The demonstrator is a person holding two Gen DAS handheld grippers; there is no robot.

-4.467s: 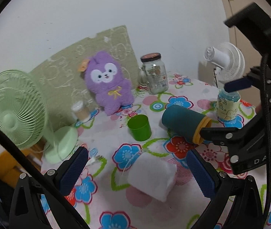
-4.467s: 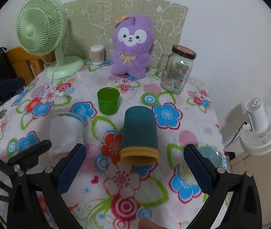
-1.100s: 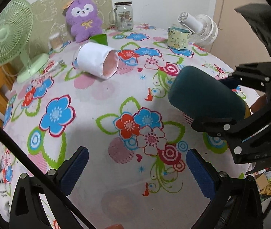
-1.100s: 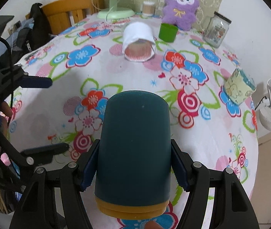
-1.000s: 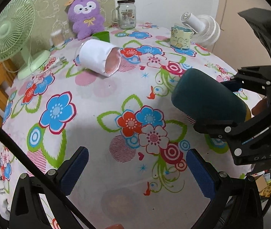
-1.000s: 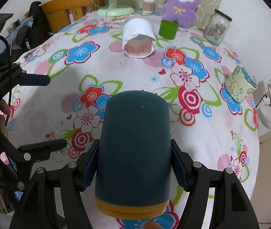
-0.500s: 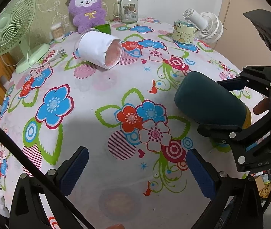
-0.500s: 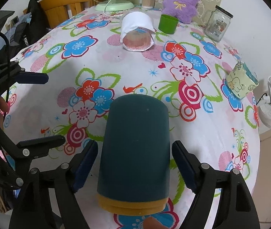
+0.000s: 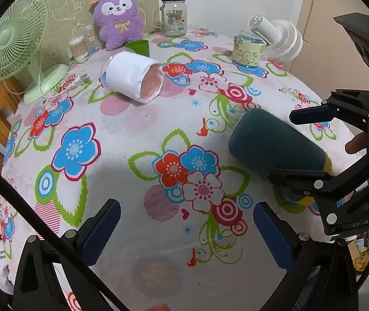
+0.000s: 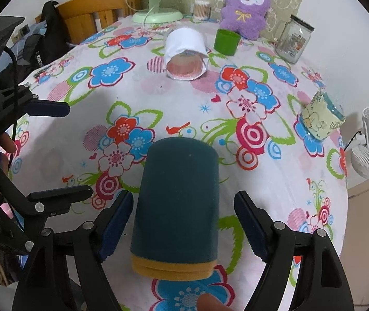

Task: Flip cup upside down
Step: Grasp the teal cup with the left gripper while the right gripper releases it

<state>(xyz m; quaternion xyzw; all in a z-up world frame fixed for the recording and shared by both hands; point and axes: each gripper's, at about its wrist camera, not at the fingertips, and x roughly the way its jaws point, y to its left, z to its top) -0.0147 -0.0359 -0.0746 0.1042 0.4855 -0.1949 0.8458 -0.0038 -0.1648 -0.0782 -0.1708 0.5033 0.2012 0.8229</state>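
A dark teal cup (image 10: pixel 179 202) with a yellow rim band sits on the flowered tablecloth (image 10: pixel 122 83) near the table's front edge. It appears to lie on its side, rim toward the right wrist camera and closed end pointing away. My right gripper (image 10: pixel 183 197) is open, with a finger on each side of the cup and a small gap to each. The left wrist view shows the same cup (image 9: pixel 270 145) between the right gripper's fingers (image 9: pixel 309 115). My left gripper (image 9: pixel 185 207) is open over bare cloth, left of the cup.
A white-sleeved cup (image 9: pixel 132 77) lies on its side mid-table, with a green cup (image 9: pixel 137 46) behind it. Further back are a purple plush (image 9: pixel 118 15), a glass jar (image 9: pixel 174 16), a green fan (image 9: pixel 8 36), a patterned glass (image 9: pixel 246 51) and a white fan (image 9: pixel 280 39). A wooden chair (image 10: pixel 93 7) stands at the left.
The right gripper, shut on the teal cup a second ago, has opened and let it go near the front edge. Before that, the cup lay mid-table.
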